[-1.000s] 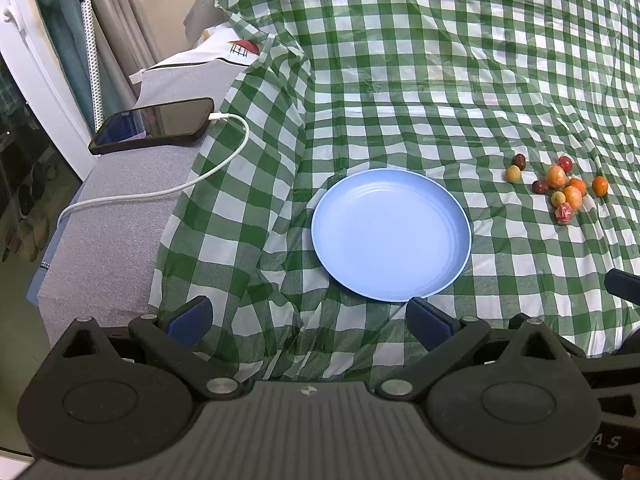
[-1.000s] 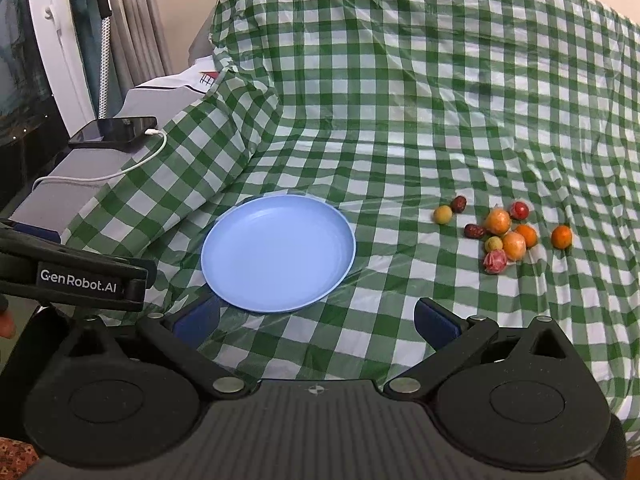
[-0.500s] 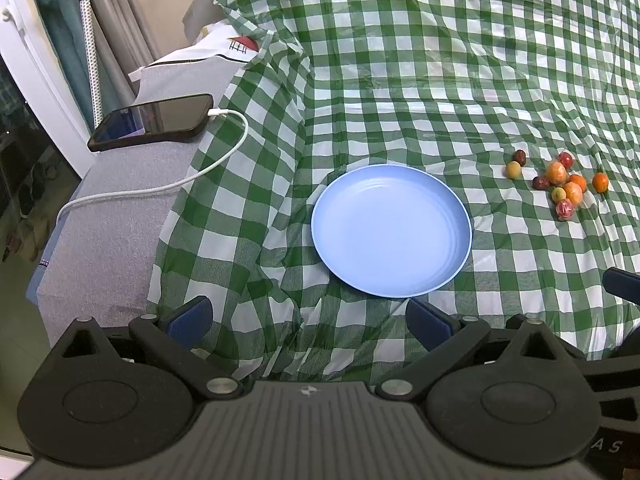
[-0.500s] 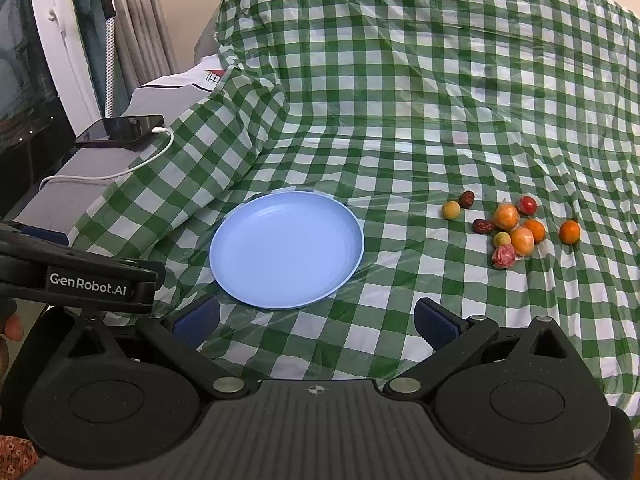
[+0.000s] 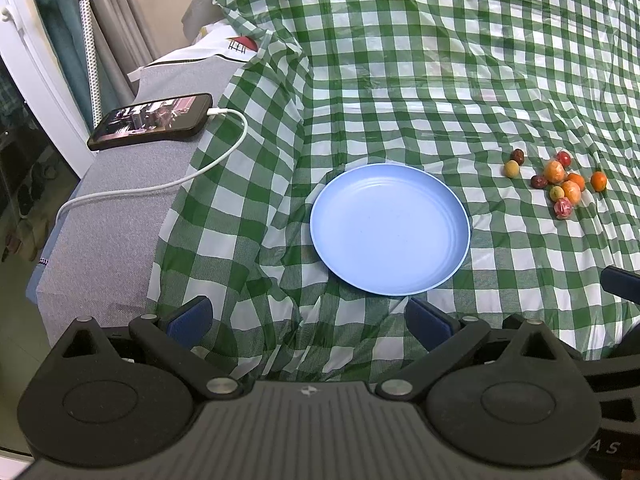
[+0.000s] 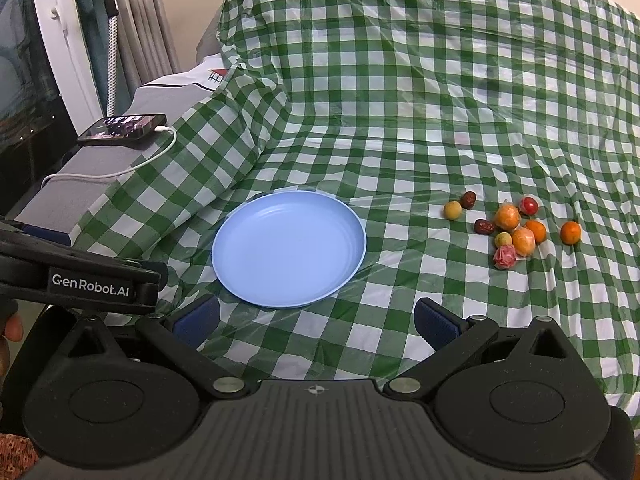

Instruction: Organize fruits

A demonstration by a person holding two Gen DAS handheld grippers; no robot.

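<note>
Drift only over the last second: both cameras have eased up and back a touch, so in the right wrist view the plate (image 6: 289, 249) sits more central than it did. No fruit has moved and nothing is picked up. I read that as the task not started yet, just me lining up.

My left gripper (image 5: 308, 318) has its fingers spread wide with nothing between them, hovering short of the plate's near rim. My right gripper (image 6: 316, 320) is likewise wide apart and empty.

Plate is bare, lying on the green checked cloth (image 6: 420, 92). The fruit cluster (image 6: 514, 228) sits on the cloth to the right of the plate, well apart from it: several orange ones, a red one, two dark ones, two yellowish ones, and a pink wrapped-looking one.

View differences: the right camera shows the fruits larger and separable, plus the left tool's body and a bit of my hand at the left edge. The left camera shows the phone (image 5: 151, 121) and its white cable (image 5: 160, 188) on the grey surface more clearly, with the fruit small at the right edge (image 5: 560, 184).
</note>
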